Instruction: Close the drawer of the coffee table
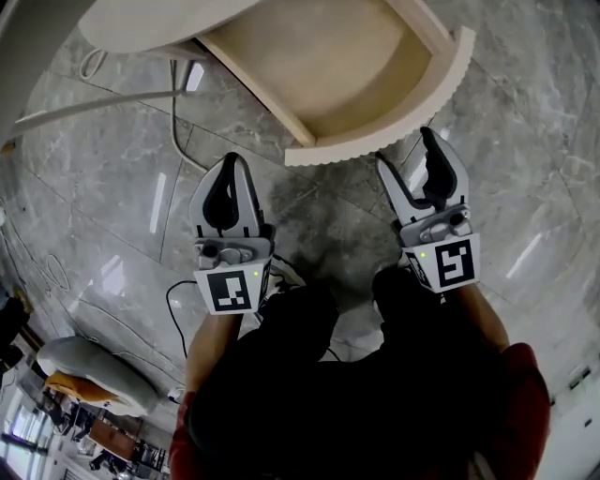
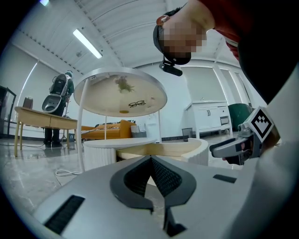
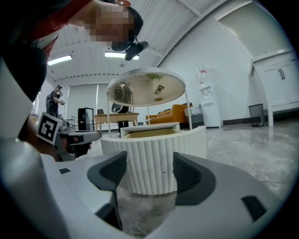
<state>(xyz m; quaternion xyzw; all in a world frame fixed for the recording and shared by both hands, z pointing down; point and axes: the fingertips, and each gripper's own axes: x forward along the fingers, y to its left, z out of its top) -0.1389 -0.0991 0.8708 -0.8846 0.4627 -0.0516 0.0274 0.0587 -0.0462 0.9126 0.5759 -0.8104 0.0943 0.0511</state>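
the drawer [image 1: 375, 148] stands pulled out of the coffee table [image 1: 141, 23], its ribbed front facing both tongs. the left tongs [image 1: 230, 164] are pressed together and empty; the right tongs [image 1: 405, 150] are spread, gripping nothing.

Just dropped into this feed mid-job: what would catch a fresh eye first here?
The cream wooden drawer with a ribbed curved front stands pulled out and empty at the top of the head view. Just below its front, the right gripper has its jaws open, framing the ribs without gripping them. The left gripper is shut and empty at lower left, over the grey marble floor.
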